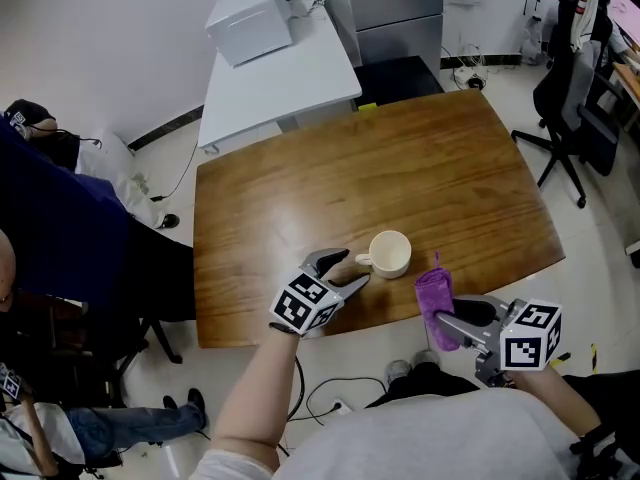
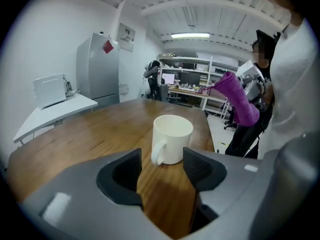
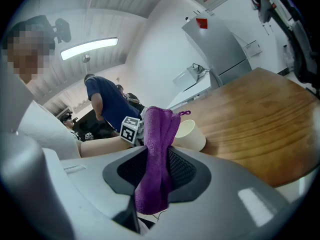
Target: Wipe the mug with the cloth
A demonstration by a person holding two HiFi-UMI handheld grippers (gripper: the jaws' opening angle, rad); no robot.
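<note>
A cream mug (image 1: 390, 253) stands upright on the wooden table (image 1: 420, 168) near its front edge, handle toward my left gripper (image 1: 345, 270). That gripper is open just short of the handle, and nothing is between its pads. In the left gripper view the mug (image 2: 171, 138) sits just beyond my left gripper (image 2: 161, 171), apart from both fingers. My right gripper (image 1: 448, 320) is shut on a purple cloth (image 1: 434, 303), held upright off the table's front edge, right of the mug. In the right gripper view the cloth (image 3: 157, 156) is pinched between the pads, with the mug (image 3: 190, 134) behind it.
A white side table (image 1: 280, 78) with a white box (image 1: 250, 18) stands beyond the wooden table's far left corner. An office chair (image 1: 570, 98) is at the far right. A person in dark blue (image 1: 60, 228) sits at the left. Cables lie on the floor below the front edge.
</note>
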